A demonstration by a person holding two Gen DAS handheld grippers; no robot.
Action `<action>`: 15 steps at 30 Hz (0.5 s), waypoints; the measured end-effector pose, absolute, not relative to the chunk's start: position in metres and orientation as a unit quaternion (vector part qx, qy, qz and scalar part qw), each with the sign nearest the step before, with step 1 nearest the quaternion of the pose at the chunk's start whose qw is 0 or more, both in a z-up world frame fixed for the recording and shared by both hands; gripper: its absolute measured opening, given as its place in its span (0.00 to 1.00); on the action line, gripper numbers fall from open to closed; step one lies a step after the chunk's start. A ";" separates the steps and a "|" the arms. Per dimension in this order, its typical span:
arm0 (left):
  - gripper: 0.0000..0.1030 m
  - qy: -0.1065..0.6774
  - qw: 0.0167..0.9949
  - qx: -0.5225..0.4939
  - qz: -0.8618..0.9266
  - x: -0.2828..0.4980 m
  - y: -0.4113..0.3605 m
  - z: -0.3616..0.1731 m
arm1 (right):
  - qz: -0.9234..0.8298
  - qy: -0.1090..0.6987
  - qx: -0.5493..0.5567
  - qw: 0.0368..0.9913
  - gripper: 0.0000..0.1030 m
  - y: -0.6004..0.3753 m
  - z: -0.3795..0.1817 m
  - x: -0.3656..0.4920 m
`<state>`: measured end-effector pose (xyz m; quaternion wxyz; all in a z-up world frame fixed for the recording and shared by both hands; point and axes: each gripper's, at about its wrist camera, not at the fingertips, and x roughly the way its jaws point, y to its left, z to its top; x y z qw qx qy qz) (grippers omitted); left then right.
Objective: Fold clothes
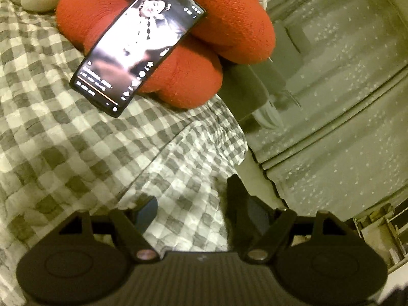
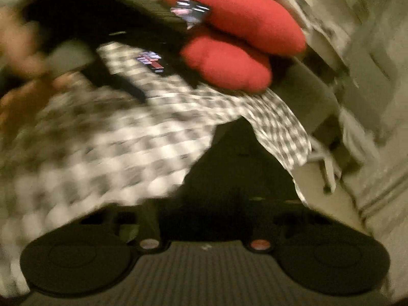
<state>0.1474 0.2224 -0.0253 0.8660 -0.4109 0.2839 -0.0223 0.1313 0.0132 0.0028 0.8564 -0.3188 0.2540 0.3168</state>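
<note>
1. The checked cloth [image 1: 76, 140] is the largest thing: it spreads ahead of the left claw [image 1: 193, 204] and off to its left side, and its hem passes directly under the two fingers. It lies over a bed or a seat; which one cannot be told.
2. The free corner of the cloth hangs ahead of the right claw [image 2: 229, 178], a little to its right side, with the edge running obliquely away from it.
3. A red knitted bundle [image 1: 204, 38] sits further ahead of the left claw, on the cloth, with a lit phone [image 1: 135, 48] leaning on it.
4. The left claw stands wide, nothing between its fingers.
5. The right claw is closed, and the blurred view shows no cloth caught in it.
6. Judgement: the left claw is the nearer one to the hem.
</note>
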 end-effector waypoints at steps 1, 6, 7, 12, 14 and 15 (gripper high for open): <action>0.76 0.284 0.866 -0.412 -0.025 0.149 0.222 -0.025 | 0.311 0.260 -0.286 0.868 0.05 0.006 0.011 0.137; 0.76 0.287 0.862 -0.415 -0.042 0.154 0.217 -0.026 | 0.262 0.248 -0.121 0.925 0.05 -0.055 0.050 0.153; 0.76 0.287 0.862 -0.416 -0.046 0.155 0.216 -0.027 | 0.248 0.258 -0.086 0.930 0.05 -0.066 0.051 0.161; 0.76 0.292 0.872 -0.390 -0.060 0.157 0.201 -0.022 | 0.148 0.293 -0.036 0.944 0.04 -0.092 0.034 0.188; 0.76 0.291 0.875 -0.380 -0.067 0.157 0.197 -0.020 | 0.117 0.302 -0.004 0.946 0.04 -0.102 0.030 0.199; 0.76 0.291 0.877 -0.375 -0.071 0.158 0.194 -0.019 | 0.103 0.305 -0.010 0.947 0.04 -0.102 0.030 0.203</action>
